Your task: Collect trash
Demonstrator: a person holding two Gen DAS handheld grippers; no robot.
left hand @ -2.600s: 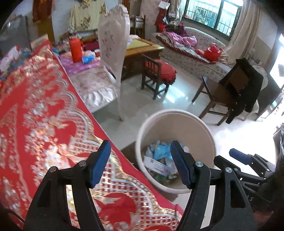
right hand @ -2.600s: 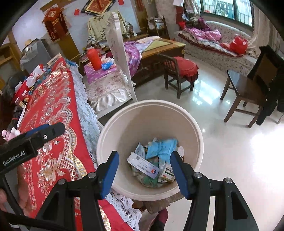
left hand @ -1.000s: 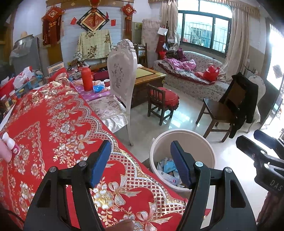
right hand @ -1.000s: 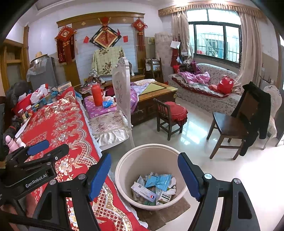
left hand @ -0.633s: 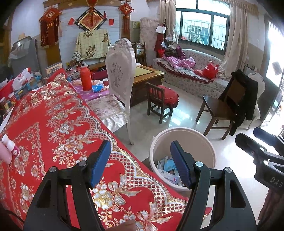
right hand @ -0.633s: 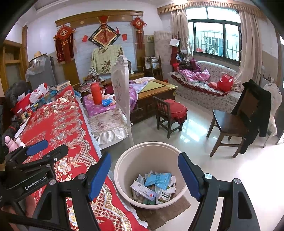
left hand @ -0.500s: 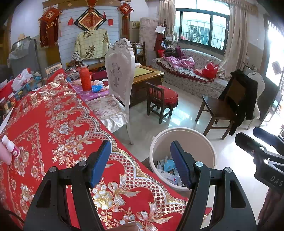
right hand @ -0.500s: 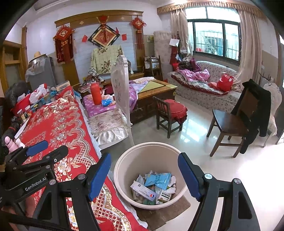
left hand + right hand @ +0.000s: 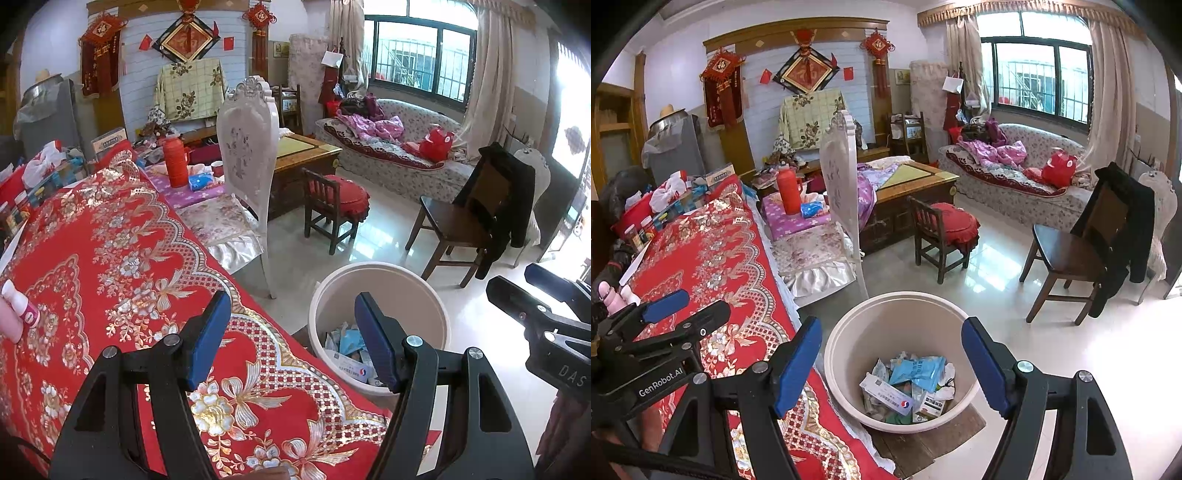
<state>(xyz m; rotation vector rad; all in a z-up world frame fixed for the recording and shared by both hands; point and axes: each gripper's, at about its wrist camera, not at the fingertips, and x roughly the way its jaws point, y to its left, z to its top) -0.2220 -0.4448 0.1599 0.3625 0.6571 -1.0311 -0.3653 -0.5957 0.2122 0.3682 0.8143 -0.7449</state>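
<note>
A cream plastic trash bin [image 9: 897,325] stands on the floor beside the red-clothed table [image 9: 709,258]. It holds several wrappers and small boxes [image 9: 908,387]. My right gripper [image 9: 892,362] is open and empty, held above the bin. My left gripper [image 9: 291,339] is open and empty, over the table's near corner, with the bin [image 9: 380,291] to its right. The right gripper's body [image 9: 546,332] shows at the right edge of the left wrist view. The left gripper [image 9: 665,321] shows at the left of the right wrist view.
A white carved chair [image 9: 842,206] stands at the table's far side. A small wooden chair with a red cushion [image 9: 942,229] and a dark chair with a black coat [image 9: 1100,240] stand on the tiled floor. Clutter [image 9: 665,206] sits at the table's far end. A small pink bottle [image 9: 18,302] lies at the left.
Both grippers have risen and pulled back from the bin since 2.6 s ago. In the last second almost nothing has moved.
</note>
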